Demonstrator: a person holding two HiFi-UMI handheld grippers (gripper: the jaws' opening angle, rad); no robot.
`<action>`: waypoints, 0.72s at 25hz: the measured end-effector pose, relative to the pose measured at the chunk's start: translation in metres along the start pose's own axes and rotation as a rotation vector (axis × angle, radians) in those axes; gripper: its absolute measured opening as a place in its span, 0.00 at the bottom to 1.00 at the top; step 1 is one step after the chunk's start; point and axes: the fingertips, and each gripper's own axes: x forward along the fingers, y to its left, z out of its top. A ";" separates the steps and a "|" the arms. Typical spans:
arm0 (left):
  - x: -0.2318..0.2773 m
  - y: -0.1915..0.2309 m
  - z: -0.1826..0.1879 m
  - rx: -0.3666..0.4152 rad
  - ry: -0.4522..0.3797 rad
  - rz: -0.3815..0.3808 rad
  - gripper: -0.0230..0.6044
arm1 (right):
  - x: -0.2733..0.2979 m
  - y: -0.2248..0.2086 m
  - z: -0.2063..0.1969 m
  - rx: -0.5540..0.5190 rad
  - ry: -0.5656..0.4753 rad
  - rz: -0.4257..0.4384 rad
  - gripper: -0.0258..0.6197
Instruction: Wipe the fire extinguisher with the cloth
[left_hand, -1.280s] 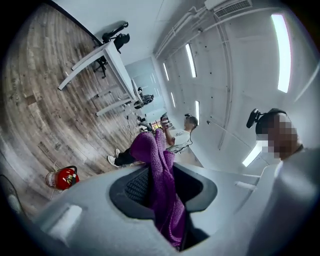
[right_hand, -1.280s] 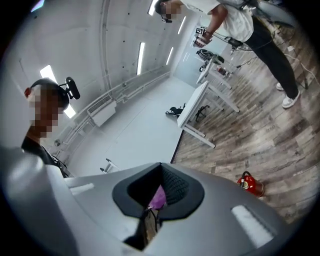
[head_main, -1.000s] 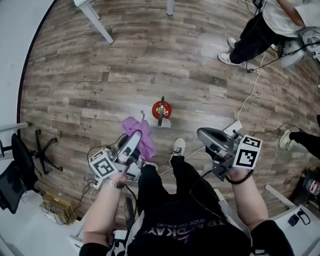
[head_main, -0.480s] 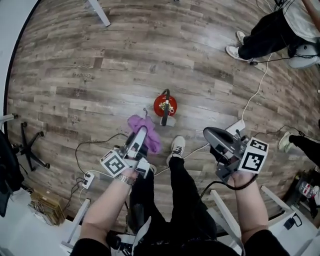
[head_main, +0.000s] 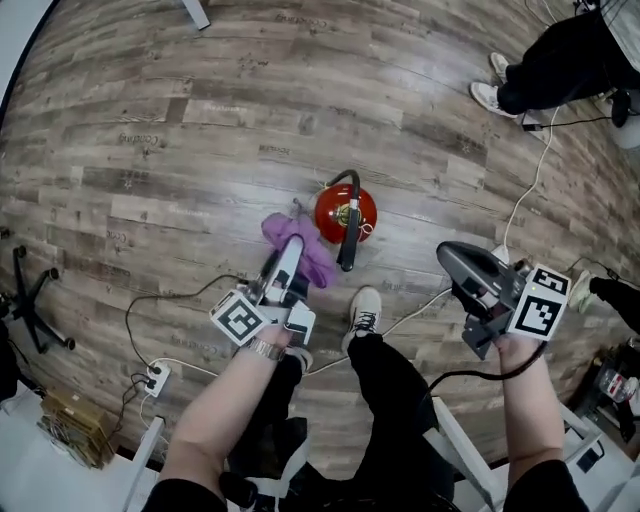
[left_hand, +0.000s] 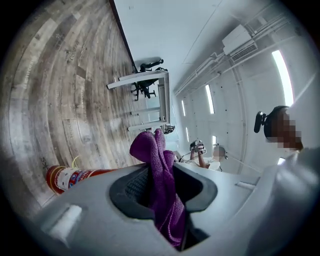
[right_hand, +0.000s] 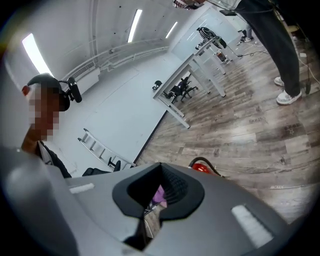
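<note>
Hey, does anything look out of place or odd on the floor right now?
Loose cables trail across the floor near the person's shoe, a possible tripping risk. The fire extinguisher stands upright, and nothing looks spilled or damaged.

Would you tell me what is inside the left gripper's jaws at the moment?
A purple cloth is pinched between the left gripper's jaws, its bunched end sticking out past them. How far it runs back is hidden by the gripper's grey body.
</note>
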 end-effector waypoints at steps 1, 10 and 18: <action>0.002 0.013 0.001 0.031 -0.006 0.000 0.20 | 0.008 -0.013 -0.001 -0.015 0.005 -0.011 0.05; 0.012 0.109 -0.012 0.161 0.000 -0.011 0.20 | 0.082 -0.088 0.019 -0.177 0.001 0.015 0.05; 0.015 0.201 -0.034 0.195 0.078 0.035 0.20 | 0.126 -0.166 -0.015 -0.220 0.001 0.063 0.05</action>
